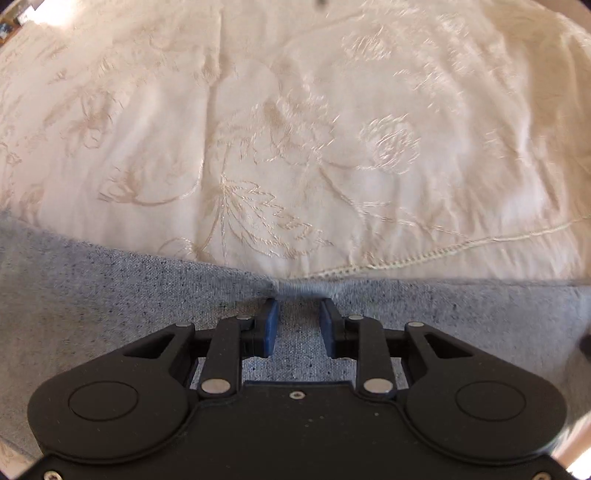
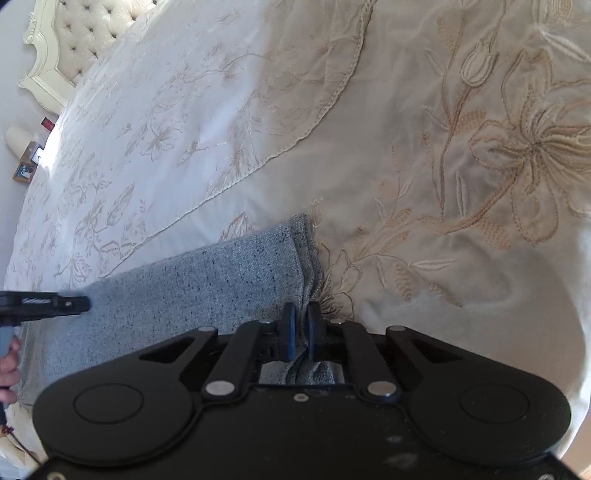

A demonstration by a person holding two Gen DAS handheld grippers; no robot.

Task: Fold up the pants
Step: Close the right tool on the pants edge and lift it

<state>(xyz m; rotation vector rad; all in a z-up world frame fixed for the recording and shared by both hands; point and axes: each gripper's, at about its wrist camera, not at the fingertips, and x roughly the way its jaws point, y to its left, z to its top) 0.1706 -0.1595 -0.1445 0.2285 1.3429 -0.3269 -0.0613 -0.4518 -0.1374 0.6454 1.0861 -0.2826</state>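
Grey speckled pants (image 1: pixel 110 295) lie across the lower part of the left wrist view on a cream embroidered bedspread (image 1: pixel 295 129). My left gripper (image 1: pixel 299 306) points down at their far edge. The cloth puckers at its tips and a band of it runs between the blue pads (image 1: pixel 271 321), so it looks shut on the pants. In the right wrist view the pants (image 2: pixel 184 288) stretch leftward, with layered edges at their right end. My right gripper (image 2: pixel 301 314) is shut on a bunched fold of that end. The left gripper (image 2: pixel 74 304) shows at the far left over the pants.
The bedspread (image 2: pixel 406 184) fills both views, with a corded seam (image 2: pixel 314 122) curving across it. A tufted cream headboard (image 2: pixel 85 29) and a bedside table with small items (image 2: pixel 26 155) stand at the top left. A person's hand (image 2: pixel 9 365) shows at the left edge.
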